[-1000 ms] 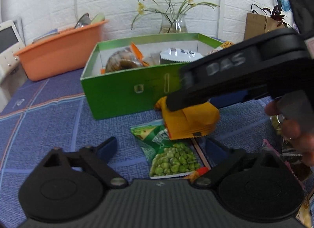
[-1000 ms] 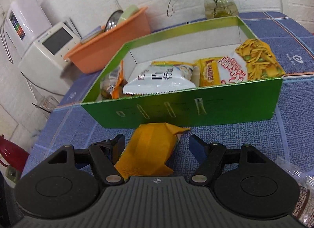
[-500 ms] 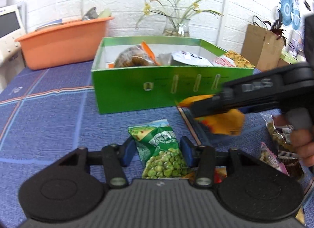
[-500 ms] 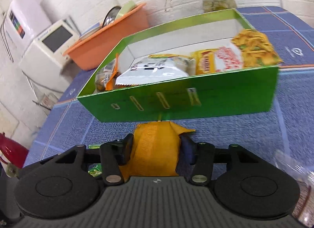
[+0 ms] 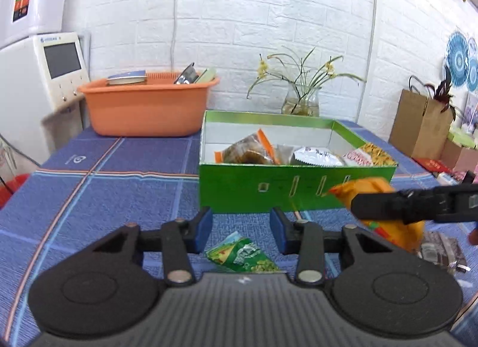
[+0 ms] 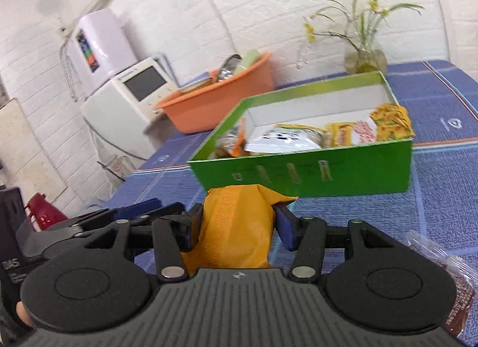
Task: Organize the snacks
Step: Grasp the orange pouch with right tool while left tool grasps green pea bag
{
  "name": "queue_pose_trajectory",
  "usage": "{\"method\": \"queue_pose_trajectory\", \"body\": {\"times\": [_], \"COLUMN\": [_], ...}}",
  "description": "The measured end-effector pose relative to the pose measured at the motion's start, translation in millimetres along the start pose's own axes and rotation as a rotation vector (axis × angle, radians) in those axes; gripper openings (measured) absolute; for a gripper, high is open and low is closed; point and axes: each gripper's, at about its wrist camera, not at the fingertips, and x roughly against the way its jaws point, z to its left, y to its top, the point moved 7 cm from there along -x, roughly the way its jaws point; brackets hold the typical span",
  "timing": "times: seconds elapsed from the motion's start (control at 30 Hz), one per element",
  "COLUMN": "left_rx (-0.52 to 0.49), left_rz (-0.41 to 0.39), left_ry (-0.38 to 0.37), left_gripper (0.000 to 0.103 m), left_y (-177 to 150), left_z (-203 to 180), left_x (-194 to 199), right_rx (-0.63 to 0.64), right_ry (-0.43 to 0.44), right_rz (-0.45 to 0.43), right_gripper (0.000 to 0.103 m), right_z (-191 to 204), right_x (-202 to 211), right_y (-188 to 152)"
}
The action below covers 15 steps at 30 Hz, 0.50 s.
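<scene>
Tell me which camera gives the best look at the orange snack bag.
The right wrist view: the orange snack bag fills the centre, clamped in the right gripper. The left wrist view shows it at the right edge, partly hidden behind that gripper's finger.

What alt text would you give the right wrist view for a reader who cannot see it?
The right tongs grip an orange snack bag lifted in front of a green box with snack packets inside. The box stands on a blue tablecloth, with an orange tub behind it.
</scene>
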Motion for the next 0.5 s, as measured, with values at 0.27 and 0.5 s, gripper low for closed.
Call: {"method": "queue_pose_trajectory", "body": {"times": [0.27, 0.5], "left_rx": [0.014, -0.028], "left_rz": [0.157, 0.174], "left_ry": [0.03, -0.001], "left_gripper": [0.061, 0.052], "left_y": [-18.9, -35.1], "left_z": [4.8, -5.2], "left_x": [-26.9, -44.2], "right_rx": [-0.007, -0.022], "right_ry": [-0.028, -0.017], "right_rz": [-0.035, -0.025], "right_gripper": [0.087, 0.087], "right_z": [-5.4, -14.7], "right_x": [14.4, 16.2], "right_y": [1.3, -7.2]}}
